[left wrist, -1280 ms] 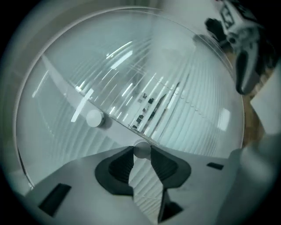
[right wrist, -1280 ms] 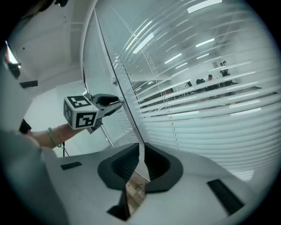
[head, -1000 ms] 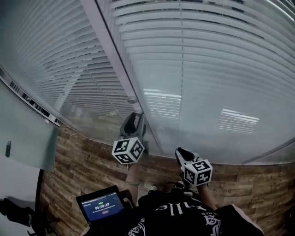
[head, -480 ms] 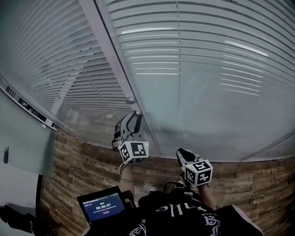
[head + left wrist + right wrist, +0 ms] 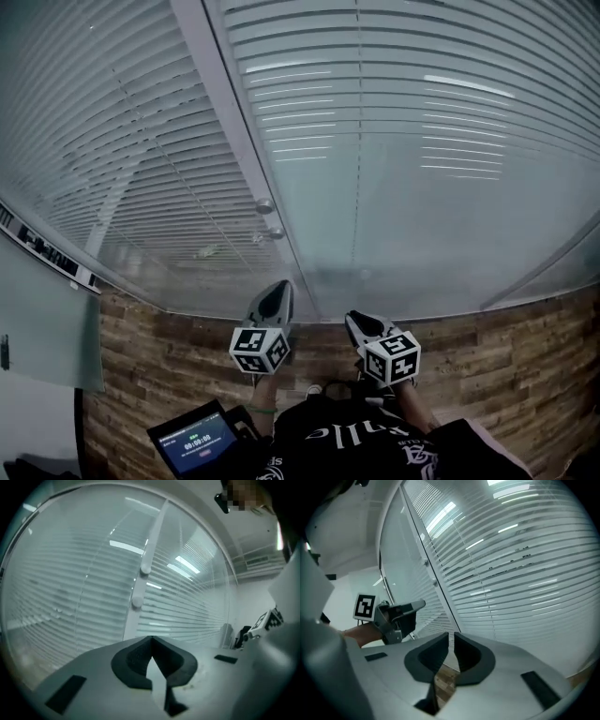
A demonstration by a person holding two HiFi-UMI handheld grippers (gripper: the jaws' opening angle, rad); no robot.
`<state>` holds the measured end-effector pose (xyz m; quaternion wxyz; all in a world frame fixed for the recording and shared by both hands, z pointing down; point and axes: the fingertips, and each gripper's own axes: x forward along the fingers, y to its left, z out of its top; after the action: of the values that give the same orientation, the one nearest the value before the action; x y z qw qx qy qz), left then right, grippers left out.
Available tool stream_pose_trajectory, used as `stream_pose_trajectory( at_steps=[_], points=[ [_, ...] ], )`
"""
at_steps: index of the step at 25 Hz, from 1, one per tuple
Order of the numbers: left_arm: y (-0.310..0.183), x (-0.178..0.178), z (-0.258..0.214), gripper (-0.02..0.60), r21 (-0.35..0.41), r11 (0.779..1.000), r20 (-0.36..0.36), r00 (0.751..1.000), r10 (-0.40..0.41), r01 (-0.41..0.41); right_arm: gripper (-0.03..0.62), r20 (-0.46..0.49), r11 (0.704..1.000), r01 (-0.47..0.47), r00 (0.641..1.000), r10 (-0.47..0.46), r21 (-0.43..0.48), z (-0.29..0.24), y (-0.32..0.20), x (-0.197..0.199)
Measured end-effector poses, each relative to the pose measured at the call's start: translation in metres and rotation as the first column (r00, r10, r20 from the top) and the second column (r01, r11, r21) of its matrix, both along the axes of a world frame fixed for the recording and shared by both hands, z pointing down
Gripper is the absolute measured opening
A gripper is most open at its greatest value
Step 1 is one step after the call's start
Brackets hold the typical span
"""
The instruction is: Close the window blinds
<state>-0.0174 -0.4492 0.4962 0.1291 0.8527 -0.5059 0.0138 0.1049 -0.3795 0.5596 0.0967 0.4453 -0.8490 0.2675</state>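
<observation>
White slatted blinds [image 5: 422,141] hang behind glass on both sides of a pale upright frame post [image 5: 234,122]. Two small round knobs [image 5: 265,204] [image 5: 276,232] sit on that post, also seen as knobs [image 5: 145,569] in the left gripper view. My left gripper [image 5: 279,289] hangs below the knobs, clear of them, shut with nothing in its jaws [image 5: 151,638]. My right gripper [image 5: 354,319] is level with it to the right, pointing at the glass. Its jaws [image 5: 451,633] stand together with only a thin slit between them and hold nothing. The right gripper view shows the left gripper [image 5: 419,604] off to its left.
A wood-patterned band [image 5: 169,347] runs under the glass. A small lit screen [image 5: 195,441] sits at the lower left beside the person's dark shirt [image 5: 356,441]. A pale panel [image 5: 37,309] stands at the far left.
The left gripper was up by the knobs with its jaws apart. It has dropped down and back, and its jaws have shut on nothing. The right gripper has hardly moved.
</observation>
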Motion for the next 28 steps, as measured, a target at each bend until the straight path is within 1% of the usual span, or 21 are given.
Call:
stream_pose_trajectory(
  at_steps=[2, 4, 5, 8, 10, 13, 15, 18, 21, 22, 24, 26, 28],
  points=[
    [0.032, -0.014, 0.021, 0.005, -0.07, 0.997, -0.054, 0.998, 0.034, -0.038, 0.048, 0.01, 0.999, -0.034, 0.999, 0.034, 0.004, 0.001, 0.022, -0.017],
    [0.057, -0.021, 0.035, 0.005, -0.101, 0.991, -0.109, 0.991, 0.08, -0.091, 0.048, 0.031, 0.996, -0.085, 0.996, 0.084, 0.014, 0.005, 0.044, -0.029],
    [0.068, -0.022, 0.039, 0.005, -0.11, 0.987, -0.123, 0.987, 0.107, -0.121, 0.048, 0.043, 0.994, -0.108, 0.993, 0.107, 0.017, 0.006, 0.054, -0.032],
    [0.094, -0.011, 0.041, 0.005, -0.129, 0.968, -0.117, 0.973, 0.2, -0.215, 0.048, 0.055, 0.988, -0.151, 0.987, 0.15, 0.017, 0.004, 0.082, -0.036],
    [0.107, -0.007, 0.048, 0.005, -0.148, 0.955, -0.123, 0.963, 0.241, -0.258, 0.048, 0.043, 0.987, -0.158, 0.987, 0.157, 0.008, 0.01, 0.099, -0.042],
    [0.131, -0.006, 0.078, 0.005, -0.189, 0.937, -0.162, 0.951, 0.264, -0.293, 0.048, 0.028, 0.986, -0.164, 0.986, 0.164, -0.013, 0.033, 0.127, -0.051],
    [0.148, -0.004, 0.086, 0.005, -0.205, 0.927, -0.196, 0.941, 0.275, -0.314, 0.048, 0.024, 0.985, -0.169, 0.985, 0.17, -0.021, 0.036, 0.142, -0.052],
    [0.177, 0.003, 0.076, 0.005, -0.187, 0.92, -0.25, 0.922, 0.295, -0.345, 0.048, 0.016, 0.986, -0.164, 0.986, 0.164, -0.019, 0.03, 0.164, -0.049],
    [0.199, 0.014, 0.057, 0.005, -0.157, 0.921, -0.248, 0.917, 0.314, -0.358, 0.048, 0.02, 0.988, -0.152, 0.988, 0.152, -0.014, 0.019, 0.185, -0.044],
    [0.204, 0.019, 0.047, 0.005, -0.143, 0.923, -0.249, 0.915, 0.317, -0.358, 0.047, 0.023, 0.989, -0.145, 0.989, 0.146, -0.009, 0.013, 0.191, -0.042],
    [0.223, 0.028, 0.025, 0.005, -0.111, 0.929, -0.283, 0.908, 0.31, -0.352, 0.046, 0.027, 0.992, -0.126, 0.992, 0.125, 0.005, 0.002, 0.211, -0.036],
    [0.255, 0.039, 0.011, 0.005, -0.081, 0.939, -0.327, 0.899, 0.291, -0.334, 0.046, 0.02, 0.995, -0.102, 0.995, 0.102, 0.015, 0.001, 0.241, -0.025],
    [0.296, 0.052, 0.011, 0.005, -0.066, 0.947, -0.329, 0.903, 0.276, -0.313, 0.046, 0.009, 0.997, -0.074, 0.997, 0.073, 0.021, 0.005, 0.279, -0.014]
  ],
)
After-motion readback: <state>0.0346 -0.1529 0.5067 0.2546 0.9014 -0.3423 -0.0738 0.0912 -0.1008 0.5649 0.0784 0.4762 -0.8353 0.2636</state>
